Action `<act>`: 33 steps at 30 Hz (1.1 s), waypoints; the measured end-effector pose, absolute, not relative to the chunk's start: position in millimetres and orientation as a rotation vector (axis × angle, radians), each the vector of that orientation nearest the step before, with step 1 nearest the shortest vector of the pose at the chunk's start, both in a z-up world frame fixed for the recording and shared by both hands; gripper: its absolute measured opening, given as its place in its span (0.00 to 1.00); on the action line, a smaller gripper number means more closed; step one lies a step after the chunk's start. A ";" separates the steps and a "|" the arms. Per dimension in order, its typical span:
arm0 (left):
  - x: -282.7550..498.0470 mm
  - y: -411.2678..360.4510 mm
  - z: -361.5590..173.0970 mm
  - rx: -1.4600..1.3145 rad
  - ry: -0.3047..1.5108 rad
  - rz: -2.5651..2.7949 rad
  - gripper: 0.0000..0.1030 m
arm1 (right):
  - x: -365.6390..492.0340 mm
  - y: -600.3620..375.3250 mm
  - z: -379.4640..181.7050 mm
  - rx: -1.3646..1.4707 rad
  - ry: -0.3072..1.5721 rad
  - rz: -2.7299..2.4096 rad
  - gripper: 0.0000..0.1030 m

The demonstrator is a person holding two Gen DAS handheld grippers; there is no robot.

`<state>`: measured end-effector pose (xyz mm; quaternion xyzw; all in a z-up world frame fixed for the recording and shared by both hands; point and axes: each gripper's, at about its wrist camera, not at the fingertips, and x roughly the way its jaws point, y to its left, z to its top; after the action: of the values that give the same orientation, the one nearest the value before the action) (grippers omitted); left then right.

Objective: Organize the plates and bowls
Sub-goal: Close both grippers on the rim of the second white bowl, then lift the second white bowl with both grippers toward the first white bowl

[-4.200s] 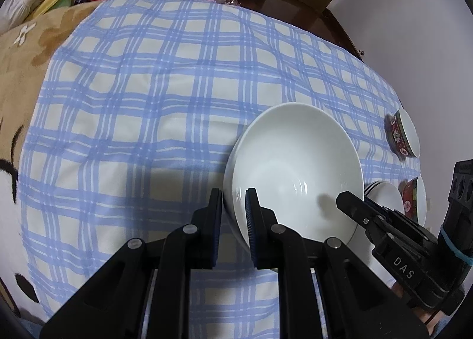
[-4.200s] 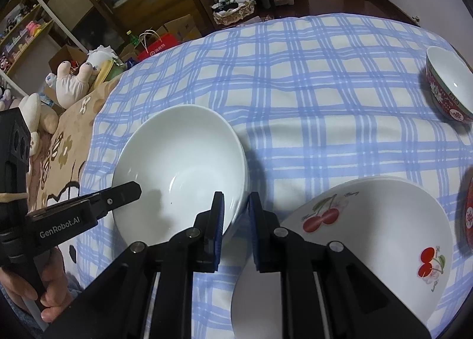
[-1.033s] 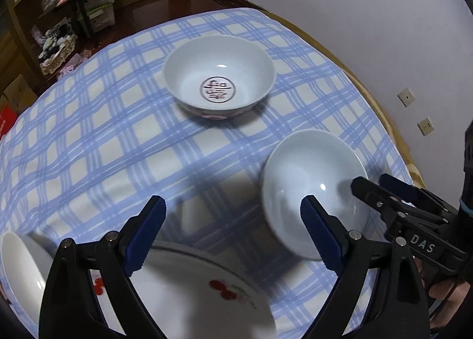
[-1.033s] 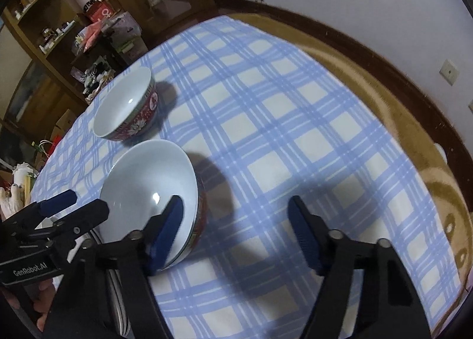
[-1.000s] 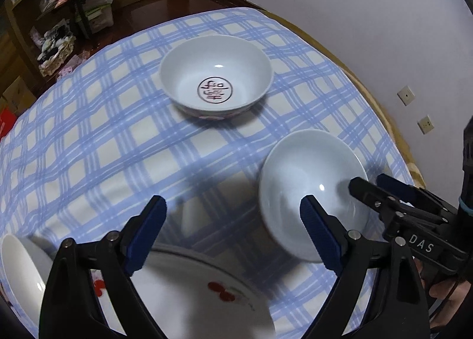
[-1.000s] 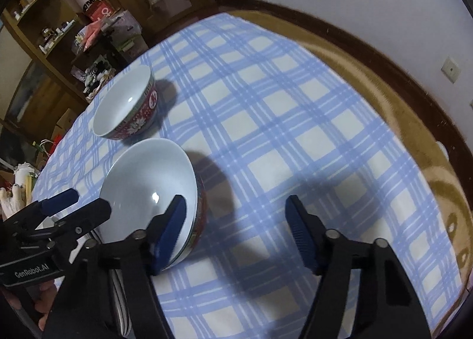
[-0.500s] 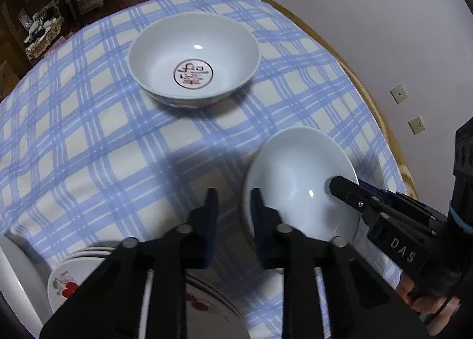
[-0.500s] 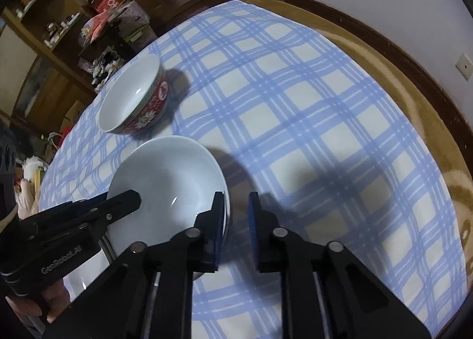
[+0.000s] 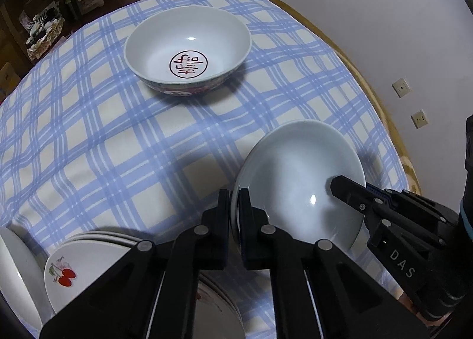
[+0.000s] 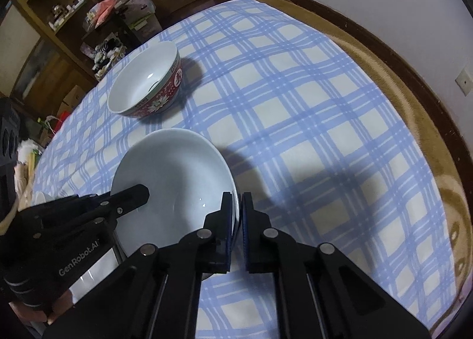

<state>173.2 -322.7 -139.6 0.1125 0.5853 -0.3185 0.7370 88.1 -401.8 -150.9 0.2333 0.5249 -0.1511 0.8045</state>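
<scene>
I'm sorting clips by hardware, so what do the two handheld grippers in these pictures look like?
Both are matte black, with angular linkage arms, silver pivot screws and flat blue pads inside the fingers. The left gripper bears white lettering "GenRobot.AI" on its body, seen from the right wrist view. The right gripper bears "DAS" in white, with a blue band around its handle. No cables or sleeves show.

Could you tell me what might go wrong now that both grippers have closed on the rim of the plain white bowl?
The left gripper and right gripper pinch only thin opposite edges of the white bowl, so it could slip or tip if lifted unevenly. The cherry plates sit close beside it and could get knocked.
</scene>
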 end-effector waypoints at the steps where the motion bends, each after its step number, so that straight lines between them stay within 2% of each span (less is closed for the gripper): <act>1: 173.1 -322.2 -138.7 0.242 1.288 -0.703 0.06 | 87.6 -400.7 -149.5 0.489 1.123 -0.325 0.07; 16: 170.0 -305.6 -98.5 0.183 1.243 -0.713 0.06 | 80.6 -394.2 -110.9 0.495 1.045 -0.316 0.06; 33: 163.5 -212.9 -63.6 0.121 1.208 -0.606 0.06 | 95.8 -313.2 -80.0 0.410 1.036 -0.189 0.07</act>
<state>163.5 -212.9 -63.6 0.0558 0.5586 -0.2803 0.7786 95.8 -313.2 -80.0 0.1942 0.4907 -0.0893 0.8447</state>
